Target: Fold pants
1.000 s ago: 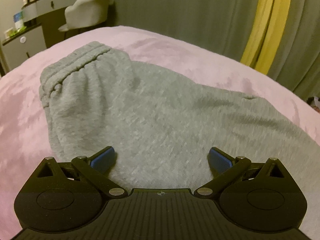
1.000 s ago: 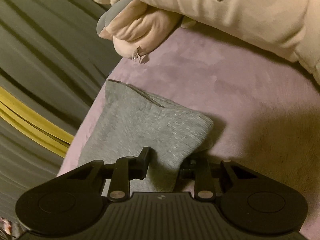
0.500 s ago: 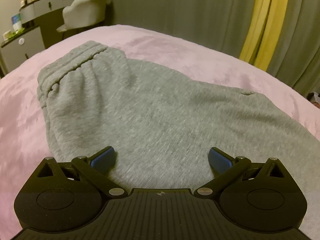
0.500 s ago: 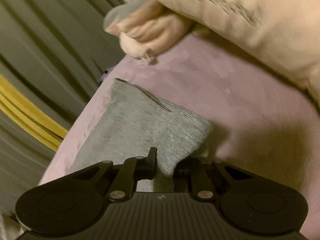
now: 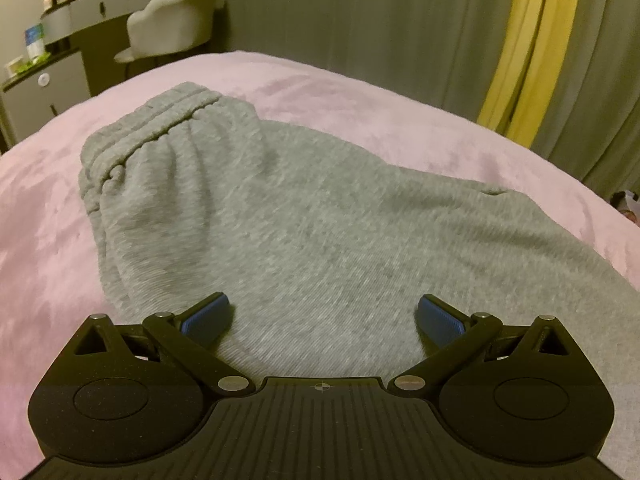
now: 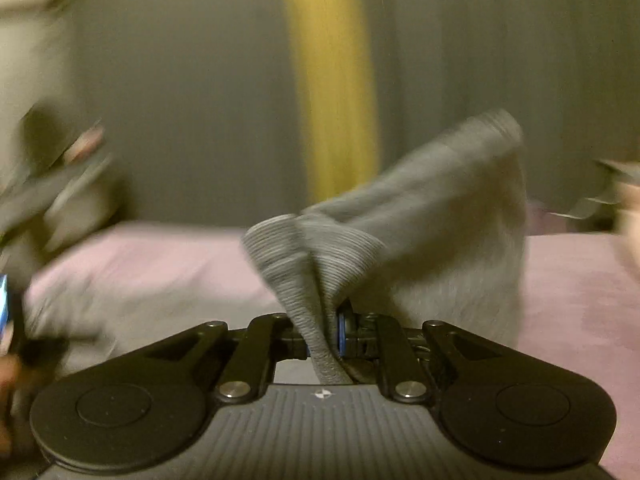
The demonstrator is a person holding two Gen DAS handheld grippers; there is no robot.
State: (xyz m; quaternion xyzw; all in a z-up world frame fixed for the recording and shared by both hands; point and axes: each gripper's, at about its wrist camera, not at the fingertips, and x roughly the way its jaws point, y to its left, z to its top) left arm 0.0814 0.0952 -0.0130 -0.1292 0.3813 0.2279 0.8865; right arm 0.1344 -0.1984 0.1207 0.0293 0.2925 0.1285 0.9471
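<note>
Grey sweatpants lie flat on a pink bed, with the elastic waistband at the far left and the legs running off to the right. My left gripper is open and empty, low over the middle of the pants, its blue pads wide apart. In the blurred right wrist view, my right gripper is shut on the ribbed leg cuff, which is lifted off the pink bed with the leg fabric hanging behind it.
A dresser and a pale chair stand beyond the bed at the far left. Grey curtains with a yellow stripe hang behind the bed. The yellow stripe also shows in the right wrist view.
My right gripper closed on the leg cuff, lifted it off the bed and swung round towards the curtains. My left gripper stayed open and shifted only slightly over the pants.
</note>
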